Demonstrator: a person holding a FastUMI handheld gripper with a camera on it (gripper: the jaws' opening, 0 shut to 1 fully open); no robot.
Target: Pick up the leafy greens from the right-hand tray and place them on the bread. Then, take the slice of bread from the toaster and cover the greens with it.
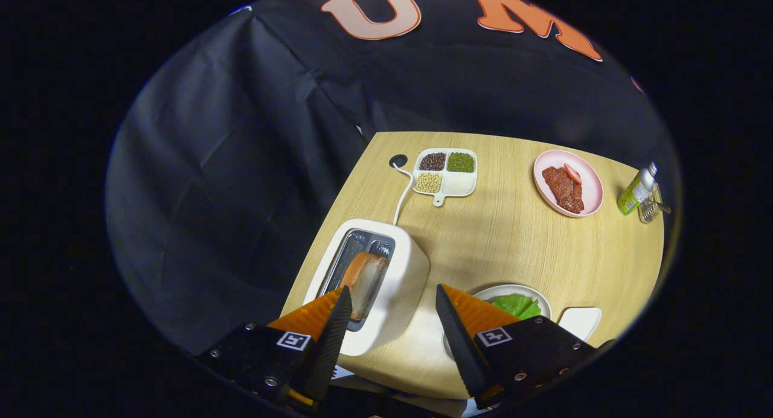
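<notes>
Gripper view: we hold the gripper [391,315] with jaws released above the toaster [386,285]; browned bread [364,280] upright in its slot, greens [518,305] on plate [513,290] alongside.

light falls from above onto the wooden table [513,249], which is evenly bright, while the booth's cloth beyond it stays dim with only soft folds showing. the white toaster [395,279] is close to overexposed on its top and side, with little surface detail. a soft shadow lies on the table just beside the plate with greens [513,294]. the fisheye lens bends the table's far edge into a curve and squeezes the bottle [637,189] near the corner. the open gripper [392,321], nearest the lens, is slightly soft; the toaster and table grain are sharp.
</notes>
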